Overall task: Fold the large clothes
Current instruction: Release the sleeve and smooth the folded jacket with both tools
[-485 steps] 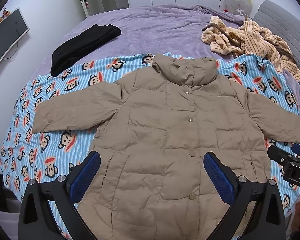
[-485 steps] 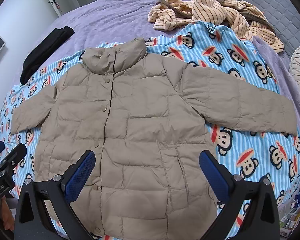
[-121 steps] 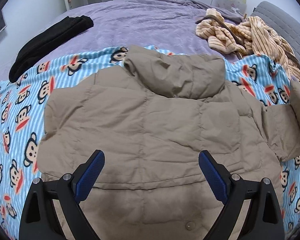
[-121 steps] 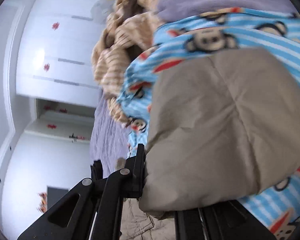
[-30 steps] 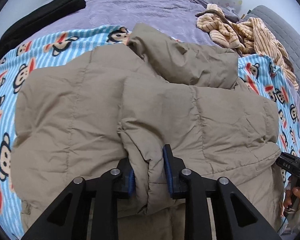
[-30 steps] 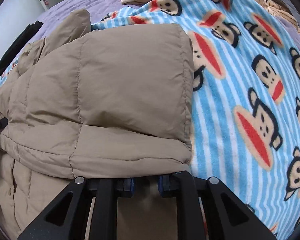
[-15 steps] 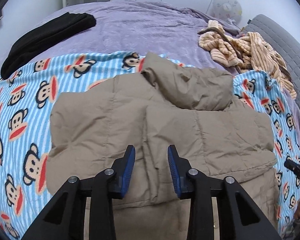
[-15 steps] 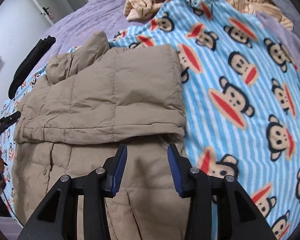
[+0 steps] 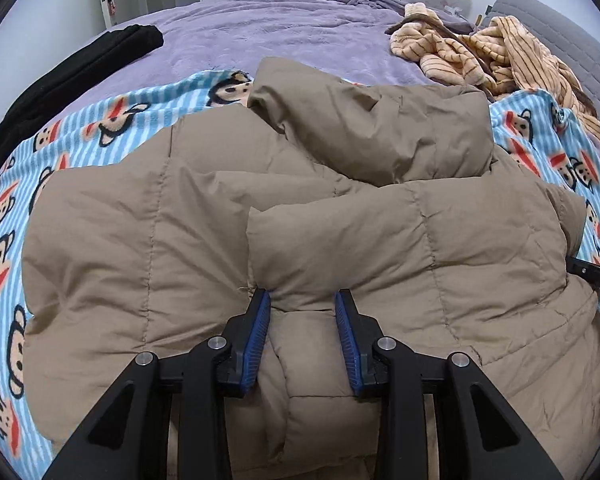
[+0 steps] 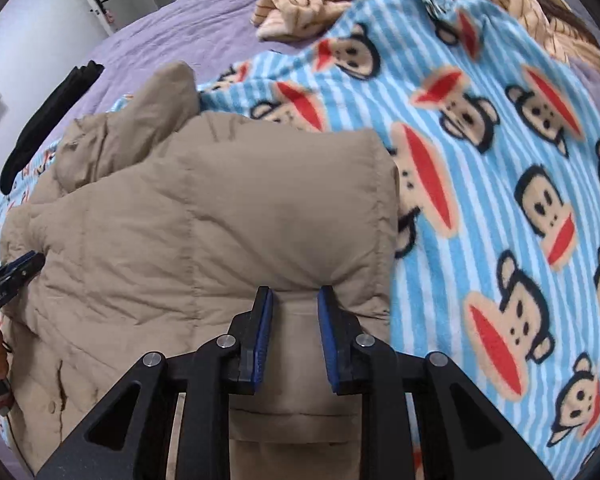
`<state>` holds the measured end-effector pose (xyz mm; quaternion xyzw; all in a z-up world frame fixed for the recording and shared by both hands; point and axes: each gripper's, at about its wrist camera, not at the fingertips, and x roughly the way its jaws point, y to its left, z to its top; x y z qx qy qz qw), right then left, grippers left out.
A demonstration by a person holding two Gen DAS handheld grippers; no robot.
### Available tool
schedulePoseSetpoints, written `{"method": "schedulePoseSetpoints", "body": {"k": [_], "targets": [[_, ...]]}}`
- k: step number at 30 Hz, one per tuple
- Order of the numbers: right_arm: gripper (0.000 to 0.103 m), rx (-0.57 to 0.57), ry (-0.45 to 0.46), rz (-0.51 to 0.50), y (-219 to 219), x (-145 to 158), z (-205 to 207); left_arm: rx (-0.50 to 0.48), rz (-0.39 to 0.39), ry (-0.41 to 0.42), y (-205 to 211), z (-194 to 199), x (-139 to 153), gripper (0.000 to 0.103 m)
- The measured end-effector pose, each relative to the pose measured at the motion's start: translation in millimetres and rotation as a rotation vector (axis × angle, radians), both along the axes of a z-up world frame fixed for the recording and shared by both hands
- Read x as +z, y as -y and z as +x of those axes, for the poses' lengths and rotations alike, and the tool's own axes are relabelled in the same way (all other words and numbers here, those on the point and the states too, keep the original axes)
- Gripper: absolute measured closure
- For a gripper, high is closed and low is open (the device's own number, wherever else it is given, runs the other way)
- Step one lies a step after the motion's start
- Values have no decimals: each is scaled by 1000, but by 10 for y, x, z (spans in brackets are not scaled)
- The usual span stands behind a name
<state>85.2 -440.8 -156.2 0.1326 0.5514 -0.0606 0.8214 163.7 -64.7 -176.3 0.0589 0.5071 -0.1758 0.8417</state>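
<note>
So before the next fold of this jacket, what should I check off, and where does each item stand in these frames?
1. Left gripper on the jacket: ok, fabric bunched between its jaws.
2. Right gripper on the jacket's edge: ok, fabric between its jaws.
3. Both sleeves folded in: ok, none sticks out.
4. Collar flat: not ok, it stands puffed.
5. Room on the monkey blanket: ok, bare beside the jacket.
6. Grip firmness: cannot tell.
</note>
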Motion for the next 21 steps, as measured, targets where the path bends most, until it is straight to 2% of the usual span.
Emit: {"method": "schedulePoseSetpoints", "body": {"k": [4, 10, 11, 12, 13, 15, 16, 17, 21], "targets": [[78, -41, 23, 45, 103, -154, -27, 12, 4, -7, 20, 30, -50, 67], [76, -58, 13, 32, 81, -74, -54, 35, 26, -8, -55, -21, 124, 66], [73, -54, 9, 22, 70, -34, -88, 44, 28, -3, -88, -51, 168, 62], [67, -47, 8, 9, 47, 7, -119, 56, 31, 3, -121, -79, 205, 49], [63, -38, 9, -4, 19, 47, -155, 74, 33, 10, -162, -112, 241, 46], [41, -28, 5, -39, -30, 101, -227, 91, 28, 3, -237, -170, 285, 45], [36, -32, -2, -65, -51, 119, -266, 97, 29, -3, -271, -184, 292, 45], [32, -38, -7, -79, -65, 132, -319, 103, 36, -9, -301, -203, 290, 45], [32, -85, -27, -55, -27, 179, -511, 115, 66, -33, -364, -270, 315, 45]]}}
